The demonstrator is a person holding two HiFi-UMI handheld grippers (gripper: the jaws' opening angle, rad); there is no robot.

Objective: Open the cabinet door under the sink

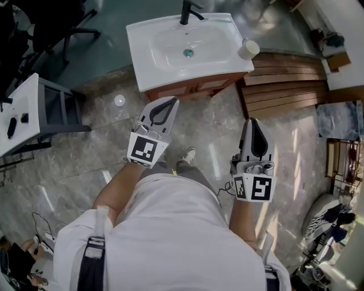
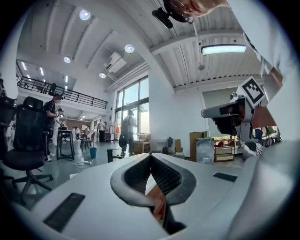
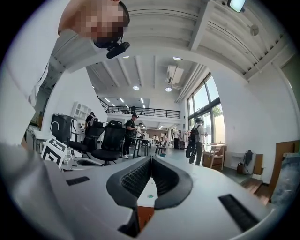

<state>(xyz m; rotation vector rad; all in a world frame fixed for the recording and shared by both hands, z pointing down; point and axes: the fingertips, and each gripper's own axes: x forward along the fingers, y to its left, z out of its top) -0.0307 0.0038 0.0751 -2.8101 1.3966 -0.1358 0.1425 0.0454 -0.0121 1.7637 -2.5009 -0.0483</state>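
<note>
Marble flooring lies below, and the white sink [image 1: 149, 34] is seen ahead, the wooden cabinet [image 1: 196, 88] beneath it (only a strip of its front shows). The approach is judged in hand: the left gripper [image 1: 170, 102] and right gripper [image 1: 252, 121] are pressed together, empty, well short. Next, jaws must be parted for a door edge. The cabinet's front is turned toward the person, its long axis crosswise.

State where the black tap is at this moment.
In the head view the black tap stands top centre, at the far edge of the white basin, left of the pale cup.
</note>
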